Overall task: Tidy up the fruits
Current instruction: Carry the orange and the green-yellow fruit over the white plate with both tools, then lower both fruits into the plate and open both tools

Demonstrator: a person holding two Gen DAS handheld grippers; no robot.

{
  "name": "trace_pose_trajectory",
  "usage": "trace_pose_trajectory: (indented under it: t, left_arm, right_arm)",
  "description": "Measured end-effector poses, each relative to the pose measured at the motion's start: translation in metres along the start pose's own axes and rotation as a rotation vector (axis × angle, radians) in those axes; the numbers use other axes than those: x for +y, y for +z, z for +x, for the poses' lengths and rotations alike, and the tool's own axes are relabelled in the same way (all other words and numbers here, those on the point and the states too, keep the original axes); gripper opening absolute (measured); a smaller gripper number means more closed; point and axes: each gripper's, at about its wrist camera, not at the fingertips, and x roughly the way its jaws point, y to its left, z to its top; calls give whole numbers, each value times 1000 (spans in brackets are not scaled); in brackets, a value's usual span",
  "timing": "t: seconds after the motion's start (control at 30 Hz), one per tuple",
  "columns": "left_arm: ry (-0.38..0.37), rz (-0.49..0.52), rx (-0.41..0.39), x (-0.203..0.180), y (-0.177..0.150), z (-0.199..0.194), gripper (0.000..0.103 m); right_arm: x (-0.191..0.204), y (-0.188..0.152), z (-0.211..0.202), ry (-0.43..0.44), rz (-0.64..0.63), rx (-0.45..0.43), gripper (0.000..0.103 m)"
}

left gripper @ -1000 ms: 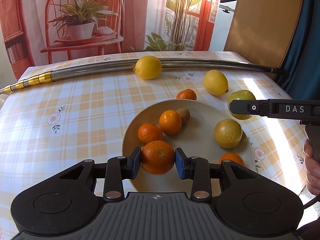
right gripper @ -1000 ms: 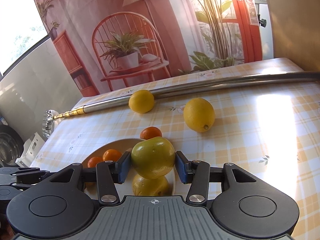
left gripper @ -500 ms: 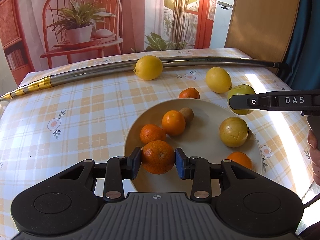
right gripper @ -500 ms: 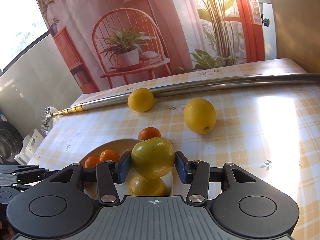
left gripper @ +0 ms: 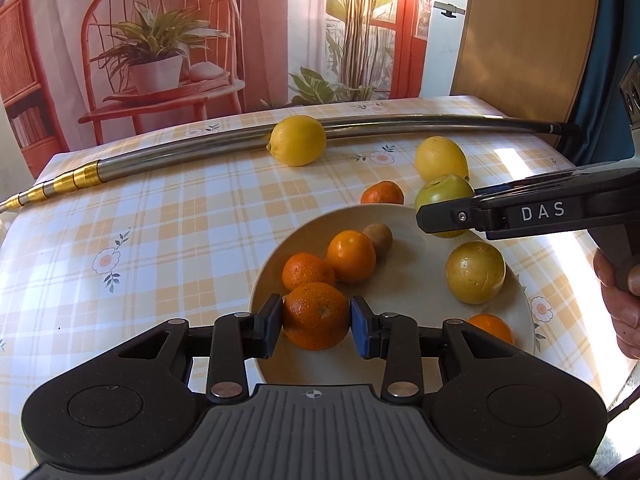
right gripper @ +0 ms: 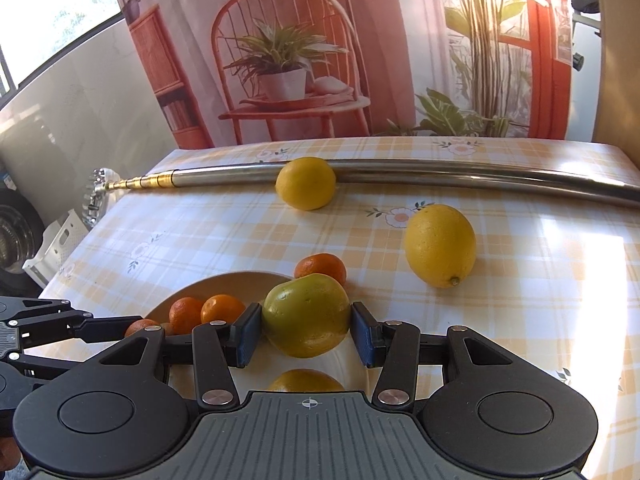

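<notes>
Your left tool pinches an orange over the plate's 7 o'clock rim; your right tool clamps a green apple above its 1 o'clock edge.

Both grippers clamped — left gripper, right gripper.

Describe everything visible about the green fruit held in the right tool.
The green fruit is round, yellow-green and smooth, with small brown specks and a glossy sheen. The right tool grips it from both sides with blue pads, holding it above the far rim of the plate. In the left view the tool's finger partly hides it.
</notes>
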Motion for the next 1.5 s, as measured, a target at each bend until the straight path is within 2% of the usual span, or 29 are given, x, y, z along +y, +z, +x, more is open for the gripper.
trace_pose_trajectory:
  t: [0.3,0.9,1.23,1.5]
  left_arm:
    - [14,18,5,-3,-1,4,39]
    - [54,-13,10,0,-6,1,39]
    - [56,-42,-26,-2,-8,-6,39]
    - [60,-75,-33,2,-8,-8,39]
  right_arm:
    - [12,-3,14,5,-32,50,44]
    - [8,-8,21,1,4,80,44]
    - [4,-15,-2,-2,37,16,45]
    - [-17,-19,-27,-37,97,-44,45]
